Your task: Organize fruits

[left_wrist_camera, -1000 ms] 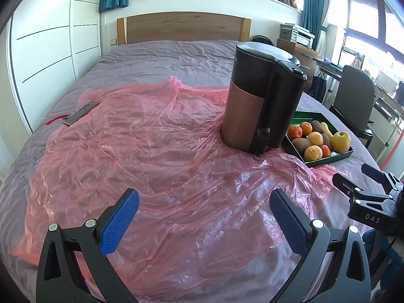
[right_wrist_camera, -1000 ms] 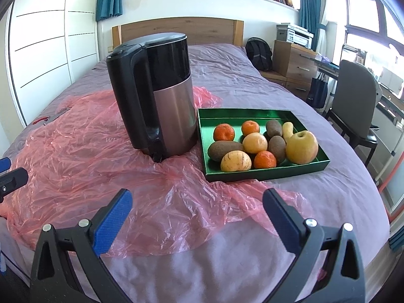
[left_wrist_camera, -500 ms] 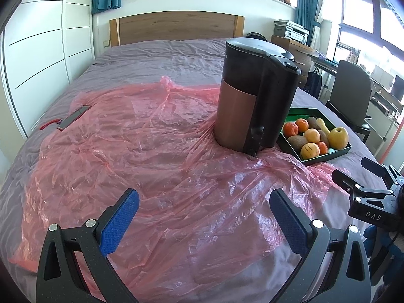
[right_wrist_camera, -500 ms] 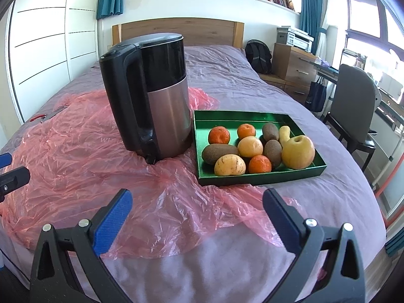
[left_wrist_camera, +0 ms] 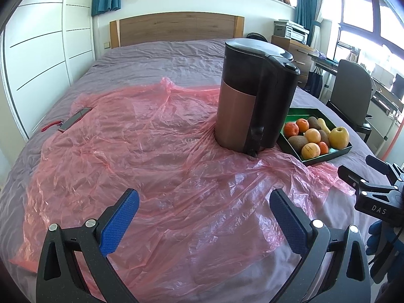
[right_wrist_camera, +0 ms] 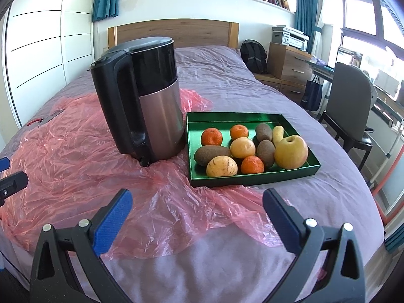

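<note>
All fruit — oranges, kiwis, an apple (right_wrist_camera: pixel 291 152) — lies gathered in the green tray (right_wrist_camera: pixel 255 176) on the bed, just beside the electric kettle (right_wrist_camera: pixel 144 103) that weighs down the pink plastic sheet (left_wrist_camera: pixel 141 151); left gripper (left_wrist_camera: pixel 202 223) and right gripper (right_wrist_camera: pixel 198 218) hover spread wide, holding nothing

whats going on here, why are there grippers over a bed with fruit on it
A person holds two handheld grippers above a bed; the left gripper and right gripper are both open and grip nothing. Ahead of them a green tray holds a pile of fruit, including a yellow apple and small oranges. A kettle stands beside the tray on a pink plastic sheet. All the fruit in view lies inside the tray.
</note>
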Tool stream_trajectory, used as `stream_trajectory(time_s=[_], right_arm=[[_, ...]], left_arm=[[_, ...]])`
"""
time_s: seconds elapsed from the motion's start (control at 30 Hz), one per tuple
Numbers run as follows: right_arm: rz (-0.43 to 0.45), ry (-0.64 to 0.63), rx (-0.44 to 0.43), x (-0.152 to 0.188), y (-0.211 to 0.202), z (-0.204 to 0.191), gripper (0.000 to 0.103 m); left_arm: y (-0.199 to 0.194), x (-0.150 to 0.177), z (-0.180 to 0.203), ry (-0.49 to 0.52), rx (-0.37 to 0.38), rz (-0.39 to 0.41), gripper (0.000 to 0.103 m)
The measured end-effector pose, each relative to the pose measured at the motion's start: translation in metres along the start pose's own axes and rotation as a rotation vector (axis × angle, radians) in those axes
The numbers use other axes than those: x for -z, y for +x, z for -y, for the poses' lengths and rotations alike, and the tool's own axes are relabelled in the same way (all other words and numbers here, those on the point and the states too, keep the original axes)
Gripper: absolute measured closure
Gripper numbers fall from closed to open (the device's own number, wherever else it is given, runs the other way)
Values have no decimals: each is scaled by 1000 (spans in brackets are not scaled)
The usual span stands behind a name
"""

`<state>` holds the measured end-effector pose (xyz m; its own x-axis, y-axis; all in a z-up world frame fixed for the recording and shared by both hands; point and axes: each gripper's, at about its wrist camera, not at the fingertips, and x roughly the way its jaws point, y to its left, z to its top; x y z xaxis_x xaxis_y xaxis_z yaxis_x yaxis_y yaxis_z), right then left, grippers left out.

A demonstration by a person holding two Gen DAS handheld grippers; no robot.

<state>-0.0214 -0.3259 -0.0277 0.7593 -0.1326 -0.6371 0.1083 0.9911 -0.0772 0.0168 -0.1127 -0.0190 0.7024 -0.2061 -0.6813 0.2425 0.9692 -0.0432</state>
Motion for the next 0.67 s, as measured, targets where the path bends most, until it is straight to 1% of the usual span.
stream_trajectory(time_s=[0.67], right_arm=[[6, -2, 4, -3, -5, 3, 0]], left_arm=[[0, 2, -3, -3, -25, 2, 1]])
